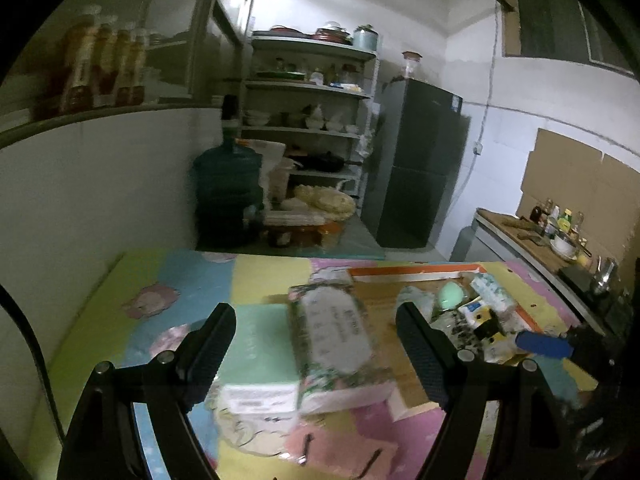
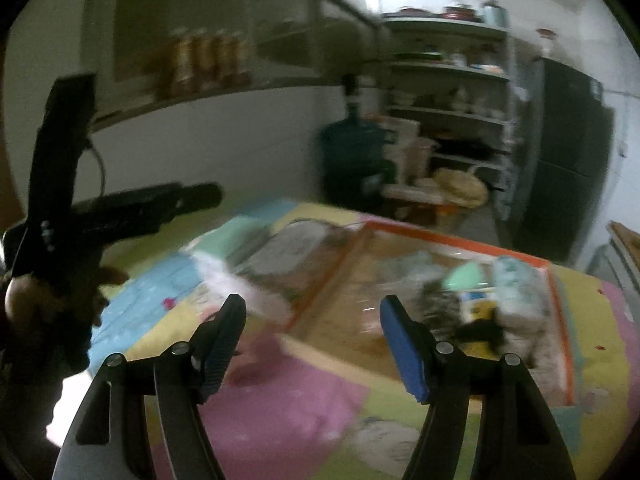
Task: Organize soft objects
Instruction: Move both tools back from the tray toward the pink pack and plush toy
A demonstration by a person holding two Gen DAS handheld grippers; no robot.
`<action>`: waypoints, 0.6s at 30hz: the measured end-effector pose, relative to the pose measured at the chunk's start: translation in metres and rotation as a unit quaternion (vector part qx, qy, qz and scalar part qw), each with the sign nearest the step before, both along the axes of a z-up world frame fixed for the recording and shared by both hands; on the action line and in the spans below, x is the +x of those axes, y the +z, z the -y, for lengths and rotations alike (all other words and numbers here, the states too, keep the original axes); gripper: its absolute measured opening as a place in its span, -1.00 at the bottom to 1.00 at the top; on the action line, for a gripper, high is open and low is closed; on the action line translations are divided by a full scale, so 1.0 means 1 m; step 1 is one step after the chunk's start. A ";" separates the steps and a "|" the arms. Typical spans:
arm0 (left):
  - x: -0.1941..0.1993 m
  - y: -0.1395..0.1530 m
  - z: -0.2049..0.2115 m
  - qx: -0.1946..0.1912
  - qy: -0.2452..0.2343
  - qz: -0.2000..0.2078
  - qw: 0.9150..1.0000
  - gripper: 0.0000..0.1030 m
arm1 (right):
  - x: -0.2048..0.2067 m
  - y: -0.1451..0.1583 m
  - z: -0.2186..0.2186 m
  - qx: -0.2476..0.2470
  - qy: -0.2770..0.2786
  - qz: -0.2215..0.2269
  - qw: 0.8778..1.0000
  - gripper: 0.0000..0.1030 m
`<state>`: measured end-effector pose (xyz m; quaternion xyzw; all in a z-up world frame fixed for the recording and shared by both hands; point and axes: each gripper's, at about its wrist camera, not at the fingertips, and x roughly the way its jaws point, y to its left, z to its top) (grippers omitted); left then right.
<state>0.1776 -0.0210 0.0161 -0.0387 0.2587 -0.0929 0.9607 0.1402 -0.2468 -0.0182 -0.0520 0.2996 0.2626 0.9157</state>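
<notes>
Ahead of the right hand-held gripper (image 2: 312, 316), a shallow orange-rimmed tray (image 1: 416, 272) sits on the mat-covered counter (image 1: 180, 280). Its right end holds a jumble: one mint-green sponge (image 1: 450, 294), one tissue pack (image 1: 492, 290), one yellow-and-black packet (image 1: 482, 316) and some crumpled wrapping, too blurred to count. Between the fingers of the left hand-held gripper (image 1: 316, 322), two soft packs lie just left of the tray, touching: a floral one (image 1: 340, 336) and a green one (image 1: 260, 356). Both grippers' jaws stand wide, holding nothing.
</notes>
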 end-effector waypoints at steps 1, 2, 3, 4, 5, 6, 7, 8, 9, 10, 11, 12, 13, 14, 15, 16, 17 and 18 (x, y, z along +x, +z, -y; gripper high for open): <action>-0.004 -0.001 -0.007 -0.003 0.004 0.001 1.000 0.59 | -0.002 -0.003 -0.008 -0.001 0.011 -0.003 1.000 0.38; -0.007 -0.002 -0.015 -0.008 0.005 0.002 1.000 0.59 | -0.004 -0.007 -0.018 -0.003 0.028 -0.009 1.000 0.38; -0.011 -0.003 -0.023 -0.014 0.006 0.004 1.000 0.59 | -0.005 -0.011 -0.027 -0.006 0.044 -0.014 0.999 0.38; -0.015 -0.004 -0.030 -0.017 0.006 0.006 1.000 0.59 | -0.007 -0.016 -0.036 -0.010 0.061 -0.019 0.998 0.38; -0.019 -0.003 -0.036 -0.019 0.006 0.008 1.000 0.59 | -0.009 -0.021 -0.047 -0.017 0.078 -0.023 0.997 0.38; -0.022 -0.004 -0.043 -0.021 0.006 0.010 1.000 0.59 | -0.010 -0.025 -0.054 -0.022 0.090 -0.027 0.995 0.38; -0.024 -0.005 -0.048 -0.021 0.007 0.012 1.000 0.59 | -0.010 -0.031 -0.065 -0.028 0.107 -0.033 0.993 0.38; -0.027 -0.005 -0.054 -0.022 0.008 0.014 1.000 0.59 | -0.009 -0.035 -0.070 -0.031 0.116 -0.038 0.992 0.38; -0.030 -0.006 -0.060 -0.023 0.009 0.016 1.000 0.59 | -0.007 -0.041 -0.078 -0.035 0.128 -0.044 0.990 0.38; -0.033 -0.007 -0.068 -0.024 0.011 0.017 1.000 0.59 | -0.006 -0.046 -0.083 -0.040 0.136 -0.049 0.989 0.38; -0.035 -0.007 -0.074 -0.024 0.012 0.017 0.999 0.59 | -0.004 -0.049 -0.087 -0.044 0.142 -0.052 0.987 0.38; -0.037 -0.009 -0.078 -0.025 0.013 0.017 0.999 0.59 | -0.002 -0.053 -0.091 -0.048 0.149 -0.057 0.986 0.38; -0.038 -0.010 -0.083 -0.027 0.014 0.016 0.999 0.59 | 0.004 -0.058 -0.098 -0.056 0.157 -0.063 0.984 0.38; -0.041 -0.013 -0.088 -0.028 0.015 0.016 0.999 0.59 | 0.007 -0.062 -0.103 -0.064 0.160 -0.068 0.983 0.38; -0.042 -0.014 -0.093 -0.029 0.017 0.015 0.999 0.59 | 0.010 -0.065 -0.105 -0.069 0.161 -0.071 0.982 0.38; -0.043 -0.015 -0.097 -0.030 0.019 0.014 0.999 0.59 | 0.013 -0.069 -0.108 -0.077 0.163 -0.075 0.981 0.38; -0.045 -0.017 -0.102 -0.030 0.020 0.013 0.999 0.59 | 0.017 -0.074 -0.112 -0.086 0.163 -0.080 0.980 0.38; -0.045 -0.018 -0.105 -0.030 0.021 0.012 0.999 0.59 | 0.020 -0.078 -0.114 -0.093 0.162 -0.083 0.979 0.38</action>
